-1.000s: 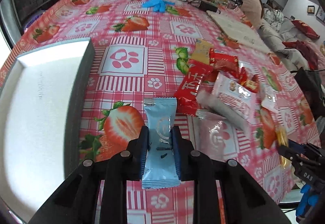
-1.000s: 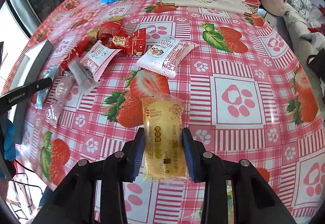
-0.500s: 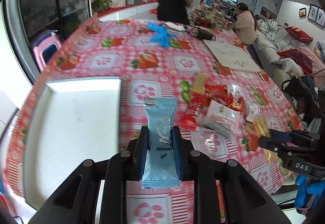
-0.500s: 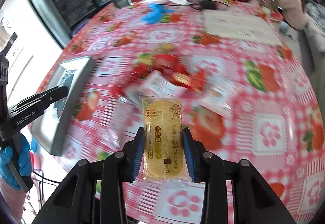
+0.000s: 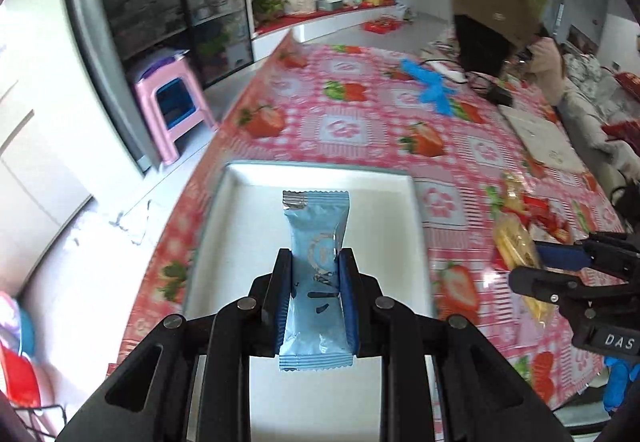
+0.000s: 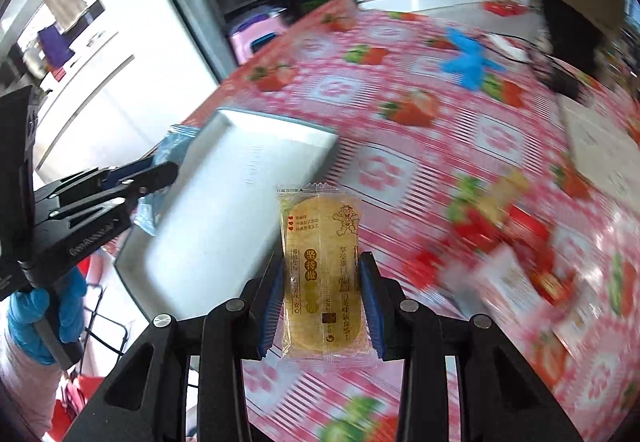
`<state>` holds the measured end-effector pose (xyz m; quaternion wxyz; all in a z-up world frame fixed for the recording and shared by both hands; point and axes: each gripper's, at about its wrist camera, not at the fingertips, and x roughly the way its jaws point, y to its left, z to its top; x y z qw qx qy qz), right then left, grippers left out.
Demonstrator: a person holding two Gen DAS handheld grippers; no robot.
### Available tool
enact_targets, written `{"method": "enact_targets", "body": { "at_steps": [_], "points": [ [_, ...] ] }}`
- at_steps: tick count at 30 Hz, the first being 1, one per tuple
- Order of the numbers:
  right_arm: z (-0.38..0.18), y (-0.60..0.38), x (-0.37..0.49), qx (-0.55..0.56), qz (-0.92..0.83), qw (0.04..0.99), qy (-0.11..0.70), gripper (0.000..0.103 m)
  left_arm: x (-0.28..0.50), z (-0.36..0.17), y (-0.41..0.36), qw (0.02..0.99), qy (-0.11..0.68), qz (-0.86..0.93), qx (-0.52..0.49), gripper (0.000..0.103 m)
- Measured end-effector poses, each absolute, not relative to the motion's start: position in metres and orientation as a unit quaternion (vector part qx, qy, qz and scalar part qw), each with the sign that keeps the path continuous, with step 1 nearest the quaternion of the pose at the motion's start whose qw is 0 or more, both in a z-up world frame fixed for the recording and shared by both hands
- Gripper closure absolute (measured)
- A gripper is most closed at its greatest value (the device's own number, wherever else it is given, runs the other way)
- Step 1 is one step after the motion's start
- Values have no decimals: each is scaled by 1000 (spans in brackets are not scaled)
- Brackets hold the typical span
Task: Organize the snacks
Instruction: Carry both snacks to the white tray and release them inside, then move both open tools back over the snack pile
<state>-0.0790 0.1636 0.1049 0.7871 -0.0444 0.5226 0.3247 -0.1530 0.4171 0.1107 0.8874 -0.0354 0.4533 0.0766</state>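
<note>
My left gripper (image 5: 316, 270) is shut on a light blue snack packet (image 5: 316, 238), held upright above the white tray (image 5: 240, 209). My right gripper (image 6: 322, 278) is shut on a yellow cracker packet (image 6: 322, 266), hanging over the tablecloth just right of the tray (image 6: 240, 177). In the left wrist view the right gripper (image 5: 560, 266) shows at the right edge with the yellow packet (image 5: 514, 242). In the right wrist view the left gripper (image 6: 148, 177) shows at the left over the tray's near side. A pile of loose snacks (image 5: 536, 213) lies right of the tray.
The strawberry tablecloth (image 5: 360, 129) covers the table. A blue glove (image 5: 432, 89) and a black cable lie at the far side. A person stands behind the table (image 5: 500, 1). A pink stool (image 5: 172, 105) is on the floor at the left. A white mat (image 5: 544, 145) lies far right.
Both grippers rose and swung left from the snack pile toward the tray. The left one now hangs over the tray; the right one has come up beside it. Both grips are unchanged.
</note>
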Motion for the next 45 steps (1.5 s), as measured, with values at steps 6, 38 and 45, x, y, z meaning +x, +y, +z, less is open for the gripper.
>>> {"method": "enact_targets", "body": {
  "at_steps": [6,38,45],
  "points": [
    [92,222,-63,-55,349,764,541,65,-149,79,435,872,480,88,-48,78],
    [52,162,-54,-13,279,770,574,0,-214,65,402,882,456,101,-61,20],
    [39,82,-51,30,186,796,575,0,-223,81,376,892,441,88,-37,19]
  ]
}}
